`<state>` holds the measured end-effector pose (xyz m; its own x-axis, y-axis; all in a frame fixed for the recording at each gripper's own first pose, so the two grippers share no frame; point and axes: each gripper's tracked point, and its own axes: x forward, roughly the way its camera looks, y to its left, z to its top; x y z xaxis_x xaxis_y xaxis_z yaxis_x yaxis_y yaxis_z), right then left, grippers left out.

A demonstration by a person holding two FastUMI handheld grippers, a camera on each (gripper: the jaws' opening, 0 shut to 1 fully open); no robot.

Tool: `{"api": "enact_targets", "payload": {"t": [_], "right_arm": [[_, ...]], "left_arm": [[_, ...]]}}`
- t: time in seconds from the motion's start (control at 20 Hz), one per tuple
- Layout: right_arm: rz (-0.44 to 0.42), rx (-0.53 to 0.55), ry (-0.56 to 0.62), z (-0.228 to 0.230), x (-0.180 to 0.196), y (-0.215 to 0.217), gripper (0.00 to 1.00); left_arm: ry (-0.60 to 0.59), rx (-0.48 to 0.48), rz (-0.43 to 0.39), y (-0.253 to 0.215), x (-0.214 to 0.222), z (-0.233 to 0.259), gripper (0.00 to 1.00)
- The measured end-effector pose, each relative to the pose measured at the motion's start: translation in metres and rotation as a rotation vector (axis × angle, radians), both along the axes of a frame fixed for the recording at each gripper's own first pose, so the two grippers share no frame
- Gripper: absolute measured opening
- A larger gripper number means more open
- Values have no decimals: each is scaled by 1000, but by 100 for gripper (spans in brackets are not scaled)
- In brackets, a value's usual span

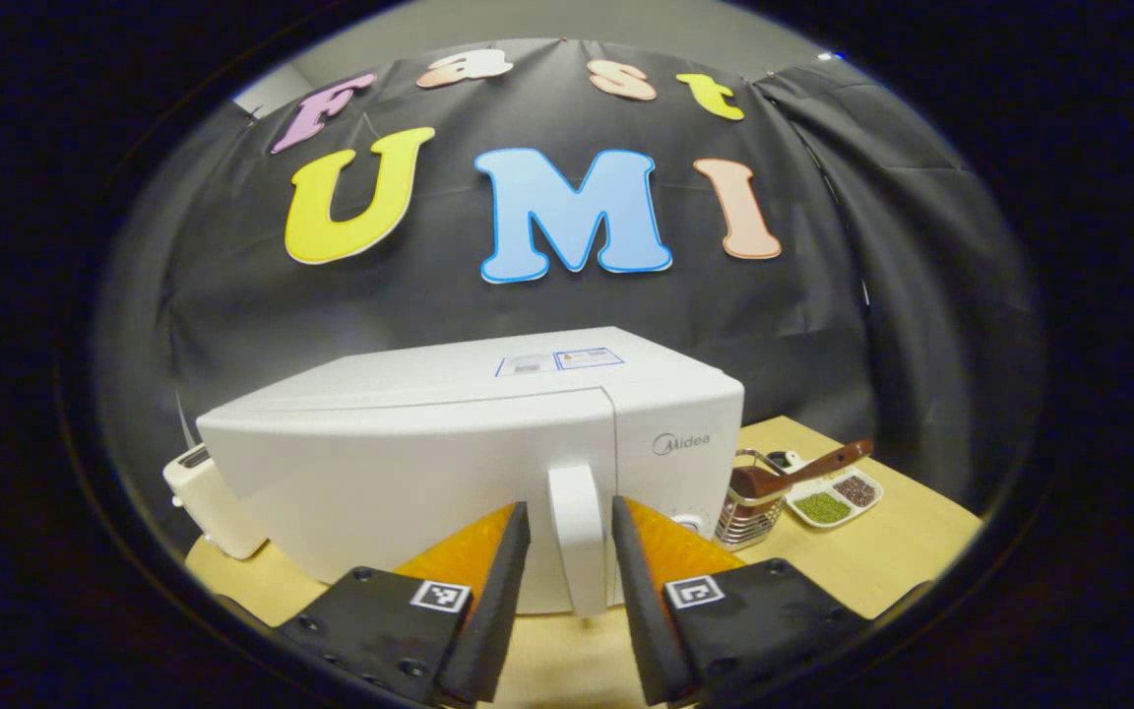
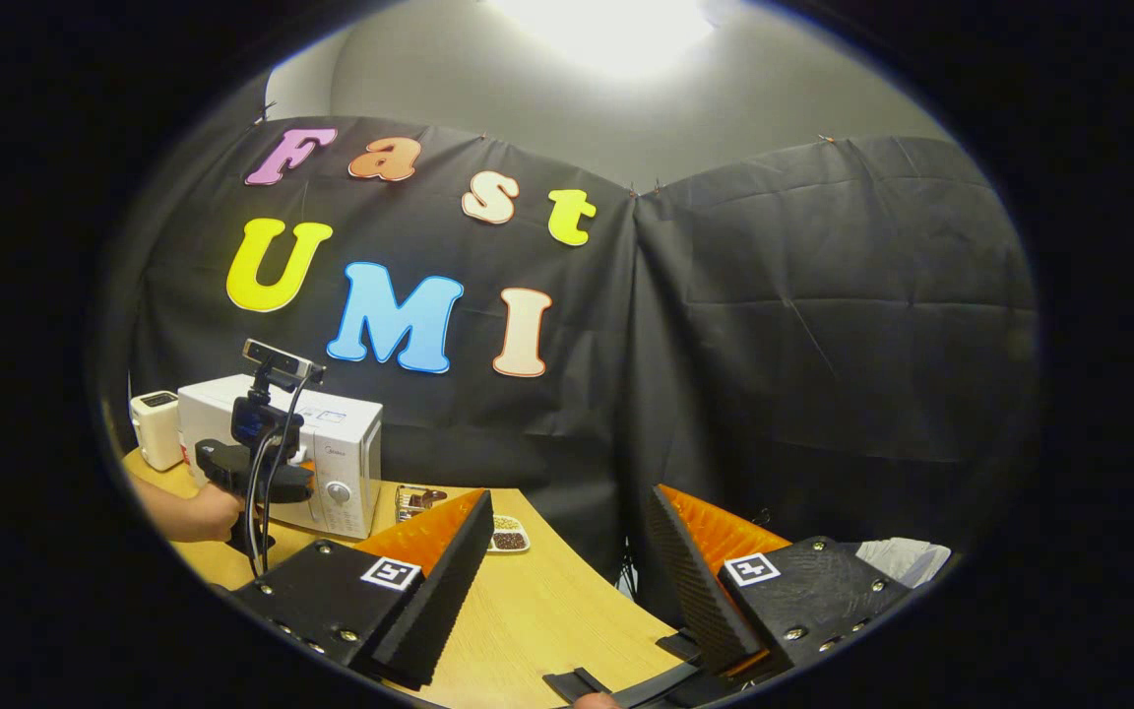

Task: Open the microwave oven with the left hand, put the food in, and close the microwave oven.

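Black cloth hangs behind our light wooden table (image 1: 882, 551), where the white microwave oven (image 1: 469, 443) stands with its door shut. In the left gripper view we have the left gripper (image 1: 572, 551) up at the door's vertical white handle (image 1: 577, 537); the handle sits between our two fingers, which stand apart on either side of it, and we cannot tell whether either one touches it yet. Left of the oven is a cream toaster (image 1: 208, 497). To its right stand a wire basket (image 1: 752, 507) with a brown wooden-handled utensil (image 1: 808, 468) lying across it, and beside that a small white divided dish (image 1: 835, 497) of green and dark grains.

In the right gripper view our right gripper (image 2: 567, 571) hangs well away from the oven over the table's near edge, fingers wide apart and holding nothing. Farther off we see our hand (image 2: 195, 512) on the left gripper in front of the microwave oven, a small camera (image 2: 277, 359) riding on top of it.
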<state>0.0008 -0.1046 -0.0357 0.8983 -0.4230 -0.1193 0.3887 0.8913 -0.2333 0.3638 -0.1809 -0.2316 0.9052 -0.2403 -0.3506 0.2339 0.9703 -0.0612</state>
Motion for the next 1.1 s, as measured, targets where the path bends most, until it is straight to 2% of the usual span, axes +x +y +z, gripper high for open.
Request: {"api": "enact_targets", "payload": {"t": [0.05,0.15,0.2,0.35,0.45,0.55,0.65,0.9,0.95,1.1], "right_arm": [[-5,-1,2,-1,-1,-1,96],[-17,1,3,-1,-2,-4,96],[-24,3,4,-1,-2,-5,96],[-32,1,7,-2,-5,-6,96],[-31,1,3,-2,-6,-6,96],[-25,5,3,-2,-6,-5,96],[-12,15,-3,-2,-4,-2,96],[82,52,-21,-2,5,18,96],[107,62,-26,-3,6,24,94],[177,63,-35,-3,5,35,96]], "left_arm": [[19,-14,-1,0,1,-1,43],[27,-28,4,-2,1,0,34],[24,-28,4,-2,0,0,33],[15,-26,-11,0,-2,0,17],[20,-27,-22,0,-3,0,13],[58,-28,-6,5,-25,-2,12],[-30,12,-26,13,-43,9,11],[0,-9,-84,29,-82,11,11],[-2,0,-85,35,-89,13,11],[-3,19,-66,50,-114,16,11]]}}
